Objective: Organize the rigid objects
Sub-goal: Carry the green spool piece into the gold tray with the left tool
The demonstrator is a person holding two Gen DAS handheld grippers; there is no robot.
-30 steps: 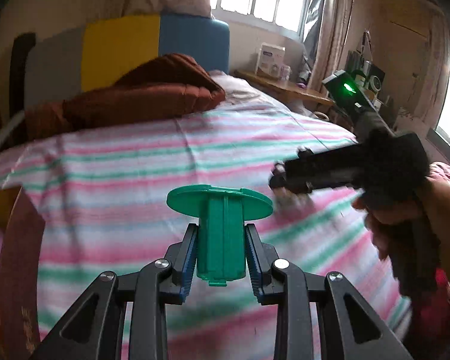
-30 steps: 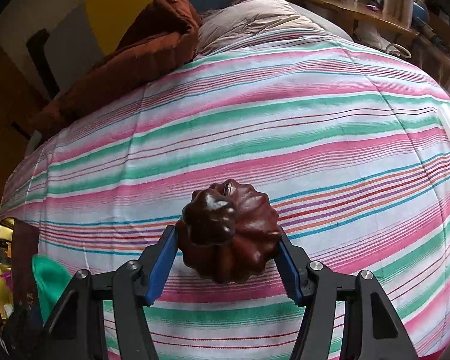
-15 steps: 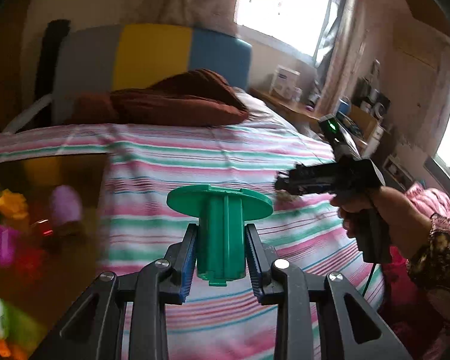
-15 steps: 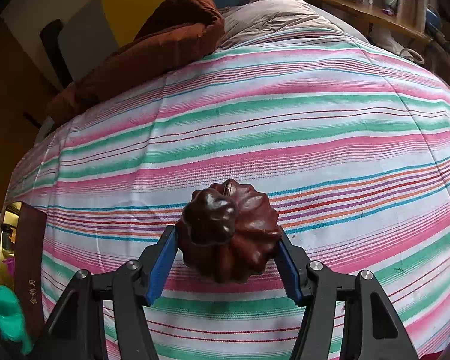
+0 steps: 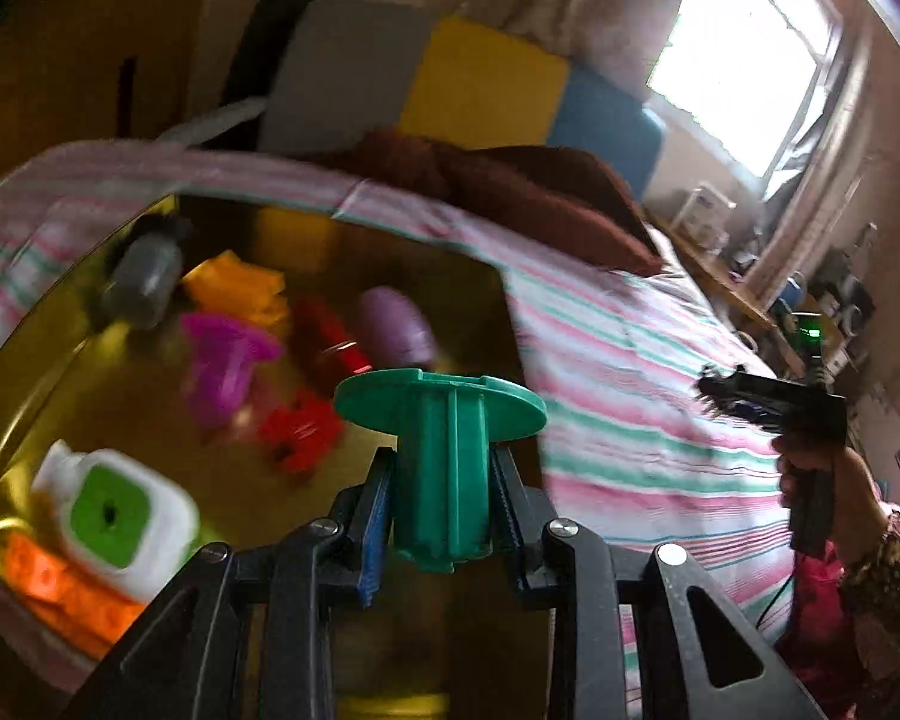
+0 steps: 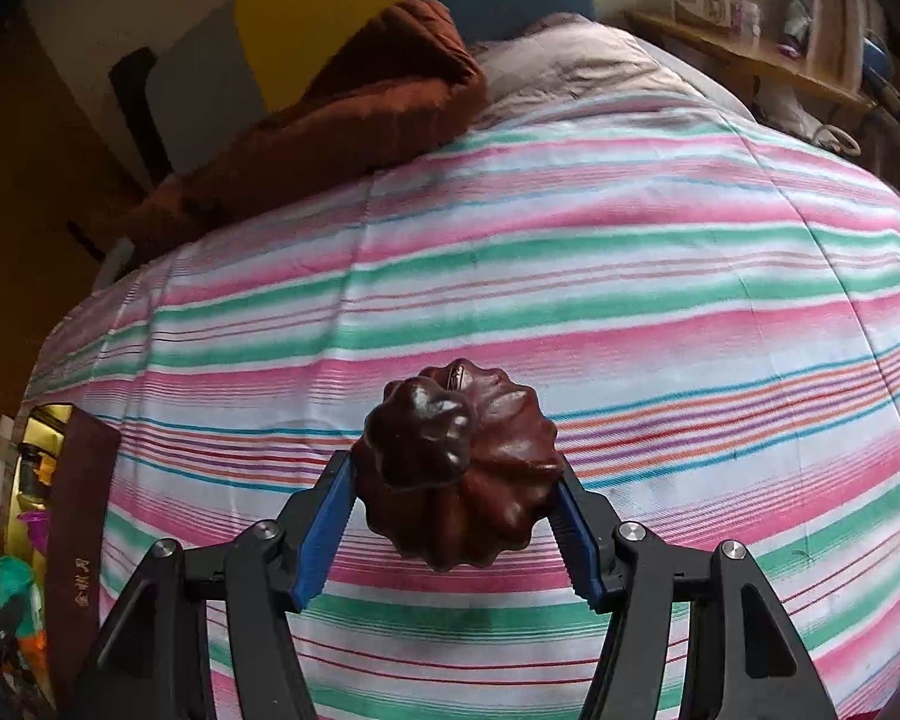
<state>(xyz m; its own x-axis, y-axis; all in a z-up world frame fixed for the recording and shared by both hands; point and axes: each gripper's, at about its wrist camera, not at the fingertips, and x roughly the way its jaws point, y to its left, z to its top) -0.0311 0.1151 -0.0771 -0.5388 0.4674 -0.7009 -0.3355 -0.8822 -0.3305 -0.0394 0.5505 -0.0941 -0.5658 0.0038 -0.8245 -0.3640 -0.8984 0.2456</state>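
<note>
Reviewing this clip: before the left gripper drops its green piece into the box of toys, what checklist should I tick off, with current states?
1. Left gripper clamped on green spool: ok.
2. Spool above the gold box: ok.
3. Free landing spot among the toys: cannot tell, blurred.
4. Right gripper firm on brown pumpkin: ok.
5. Right gripper clear of the box, over the striped bedspread: ok.

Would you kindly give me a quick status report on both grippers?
Left gripper shut on green spool, over gold toy box. Right gripper shut on brown pumpkin, above striped bedspread. Nothing blocking.
</note>
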